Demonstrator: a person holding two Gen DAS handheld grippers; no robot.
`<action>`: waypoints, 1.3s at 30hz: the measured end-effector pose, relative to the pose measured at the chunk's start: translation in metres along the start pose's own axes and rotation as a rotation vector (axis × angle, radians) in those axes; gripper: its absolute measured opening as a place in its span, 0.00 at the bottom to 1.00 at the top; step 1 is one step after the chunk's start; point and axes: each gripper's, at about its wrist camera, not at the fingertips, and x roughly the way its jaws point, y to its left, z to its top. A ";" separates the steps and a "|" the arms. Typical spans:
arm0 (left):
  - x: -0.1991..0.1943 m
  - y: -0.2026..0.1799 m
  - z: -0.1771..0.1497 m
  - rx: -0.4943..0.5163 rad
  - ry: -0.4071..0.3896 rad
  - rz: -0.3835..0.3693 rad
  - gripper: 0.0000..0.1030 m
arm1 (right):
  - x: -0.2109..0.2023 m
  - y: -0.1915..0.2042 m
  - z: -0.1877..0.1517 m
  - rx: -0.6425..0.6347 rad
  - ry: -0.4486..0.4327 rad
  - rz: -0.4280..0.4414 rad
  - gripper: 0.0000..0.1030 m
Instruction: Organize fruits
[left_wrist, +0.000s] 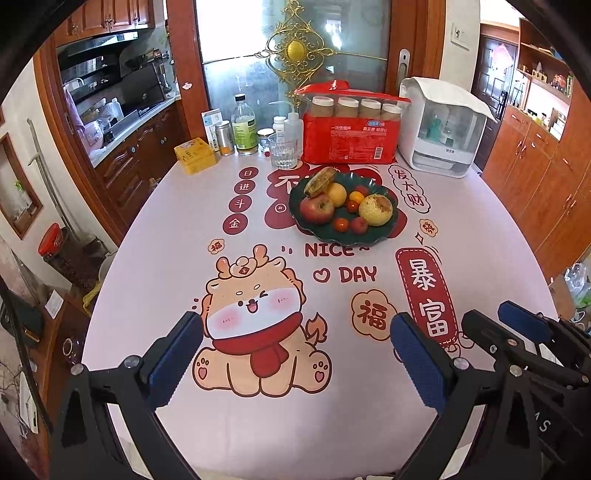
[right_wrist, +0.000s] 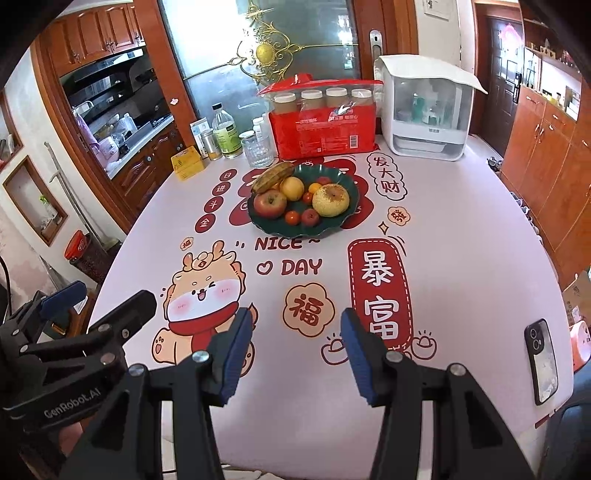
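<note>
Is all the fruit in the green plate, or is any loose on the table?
All in the plate: apple, banana, pear and the small fruits sit inside its rim; the table around shows none.

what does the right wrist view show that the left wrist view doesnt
Only the right wrist view shows a phone lying near the table's right edge. Only the left wrist view shows a red-lidded jar on the floor left of the table with nothing hiding it. Both show the green plate of fruit, the red apple, the drinking glass, the left gripper and the right gripper, both open and empty.
</note>
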 end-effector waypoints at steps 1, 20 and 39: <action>0.001 0.000 0.001 0.002 0.001 -0.001 0.98 | 0.000 -0.001 0.000 0.002 -0.001 -0.002 0.49; 0.008 0.002 0.005 -0.001 0.013 0.003 0.98 | 0.004 0.000 0.004 -0.003 0.006 -0.002 0.49; 0.009 0.002 0.002 0.003 0.023 -0.007 0.98 | 0.005 0.000 0.000 0.005 0.013 -0.002 0.49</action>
